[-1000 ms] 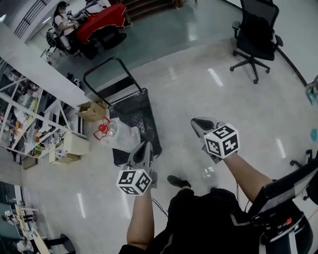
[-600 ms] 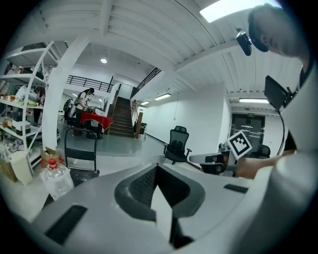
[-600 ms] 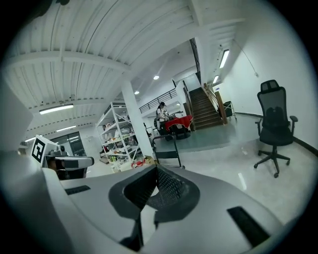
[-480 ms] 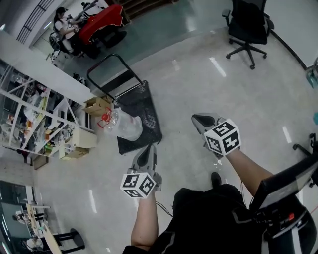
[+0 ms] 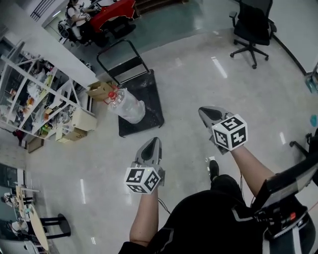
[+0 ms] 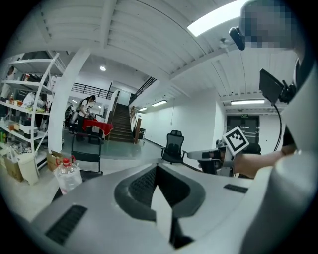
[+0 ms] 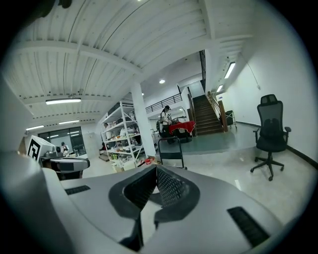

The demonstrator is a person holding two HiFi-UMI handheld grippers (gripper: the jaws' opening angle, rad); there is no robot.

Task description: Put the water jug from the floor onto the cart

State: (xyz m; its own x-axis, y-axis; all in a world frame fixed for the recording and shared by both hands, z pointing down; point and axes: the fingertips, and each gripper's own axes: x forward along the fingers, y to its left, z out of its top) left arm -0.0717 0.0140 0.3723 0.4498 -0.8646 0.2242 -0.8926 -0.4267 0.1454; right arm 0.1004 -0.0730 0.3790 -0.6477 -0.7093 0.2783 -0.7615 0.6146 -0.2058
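Observation:
The clear water jug with a red cap rests on the left side of the black flat cart, below its upright handle. In the left gripper view the jug stands upright in front of the cart handle. My left gripper hangs over bare floor, a stride short of the cart, jaws shut and empty. My right gripper is level with it to the right, also shut with nothing held. In its own view the right gripper points toward the cart handle.
White shelving and cardboard boxes line the left side beside the cart. A black office chair stands at the far right. A person sits at a red-covered table at the back. Stairs rise beyond it.
Both grippers have drawn back from the cart, staying shut. The cart and jug now lie farther away and higher in the head view.

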